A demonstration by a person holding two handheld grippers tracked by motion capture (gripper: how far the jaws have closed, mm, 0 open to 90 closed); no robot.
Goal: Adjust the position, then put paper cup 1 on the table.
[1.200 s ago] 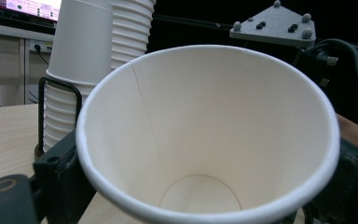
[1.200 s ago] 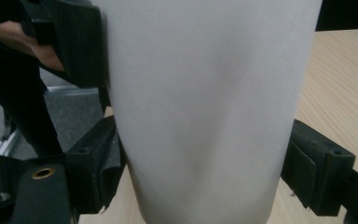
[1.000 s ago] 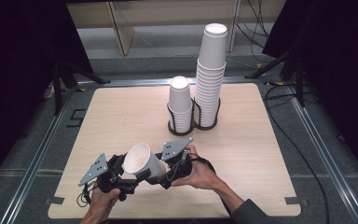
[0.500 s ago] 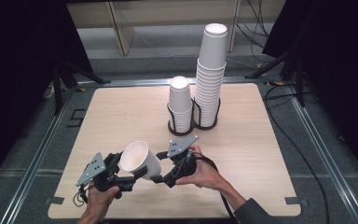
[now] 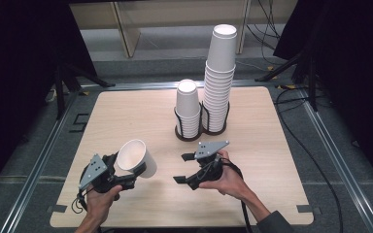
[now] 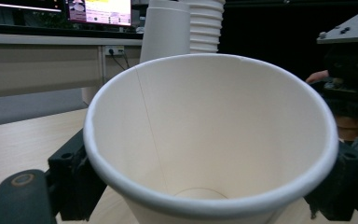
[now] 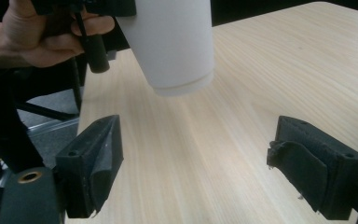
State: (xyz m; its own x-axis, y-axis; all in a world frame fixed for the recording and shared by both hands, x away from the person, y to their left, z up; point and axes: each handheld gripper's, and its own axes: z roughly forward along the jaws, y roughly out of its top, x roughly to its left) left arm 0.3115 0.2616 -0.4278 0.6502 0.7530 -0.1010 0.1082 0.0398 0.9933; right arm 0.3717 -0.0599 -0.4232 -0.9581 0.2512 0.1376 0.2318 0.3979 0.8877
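Left gripper (image 5: 135,171) clamps the paper cup (image 5: 136,158) near the tabletop's (image 5: 272,160) seven o'clock edge, mouth tilted up; right gripper (image 5: 183,168) stands wide at the cup's three o'clock. Squeezing harder could crumple its thin wall.

A white paper cup (image 5: 136,158) is held clear of the light wooden table (image 5: 126,111), over its near left part. It is tilted, with its open mouth turned up and toward the near left and its narrower base pointing toward the table's middle. In the left gripper view the cup (image 6: 209,140) shows a rolled rim, a thin seam running down the inside wall, and a plain, empty inside with the round bottom just visible. In the right gripper view its smooth white outer wall and recessed base (image 7: 175,46) hang above the wood, not touching it.
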